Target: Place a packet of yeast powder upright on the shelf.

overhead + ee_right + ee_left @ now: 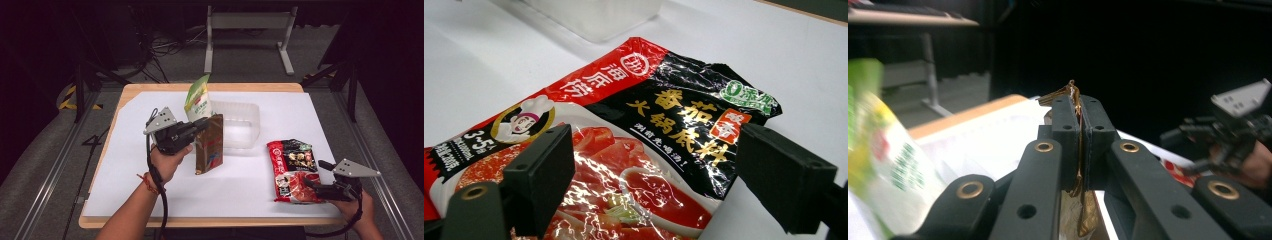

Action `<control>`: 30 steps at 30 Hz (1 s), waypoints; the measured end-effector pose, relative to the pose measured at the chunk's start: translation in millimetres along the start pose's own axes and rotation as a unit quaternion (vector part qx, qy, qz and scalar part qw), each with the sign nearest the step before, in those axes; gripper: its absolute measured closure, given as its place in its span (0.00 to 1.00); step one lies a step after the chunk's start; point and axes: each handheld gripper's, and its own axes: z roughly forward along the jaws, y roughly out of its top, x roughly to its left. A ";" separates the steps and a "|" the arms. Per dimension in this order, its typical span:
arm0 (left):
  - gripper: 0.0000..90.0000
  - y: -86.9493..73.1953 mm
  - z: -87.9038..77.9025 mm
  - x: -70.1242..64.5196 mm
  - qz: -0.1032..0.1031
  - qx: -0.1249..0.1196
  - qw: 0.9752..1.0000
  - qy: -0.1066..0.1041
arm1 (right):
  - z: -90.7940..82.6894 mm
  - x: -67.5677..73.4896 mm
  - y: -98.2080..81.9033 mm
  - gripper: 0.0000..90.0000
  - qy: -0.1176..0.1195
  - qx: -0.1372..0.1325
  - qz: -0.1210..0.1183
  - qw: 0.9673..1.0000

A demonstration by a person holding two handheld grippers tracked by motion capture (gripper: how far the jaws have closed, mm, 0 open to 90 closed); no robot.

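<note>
My left gripper is shut on the top edge of a brown pouch, which hangs upright near the middle of the table. In the left gripper view the gold seam of the brown pouch is pinched between the two black pads of the left gripper. A green and white pouch stands just behind it. A red and black sauce packet lies flat at the right. My right gripper rests at its near edge, and in its own view the right gripper stands open low over the sauce packet.
A clear plastic tub stands behind the brown pouch on the white table cover. The wooden table edge runs along the back. A metal stand is on the floor beyond.
</note>
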 end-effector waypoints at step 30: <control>0.97 39.5 96.2 34.7 0.027 0.032 0.982 0.185 | 0.2 -0.7 -1.1 0.19 -0.001 0.003 -0.001 1.000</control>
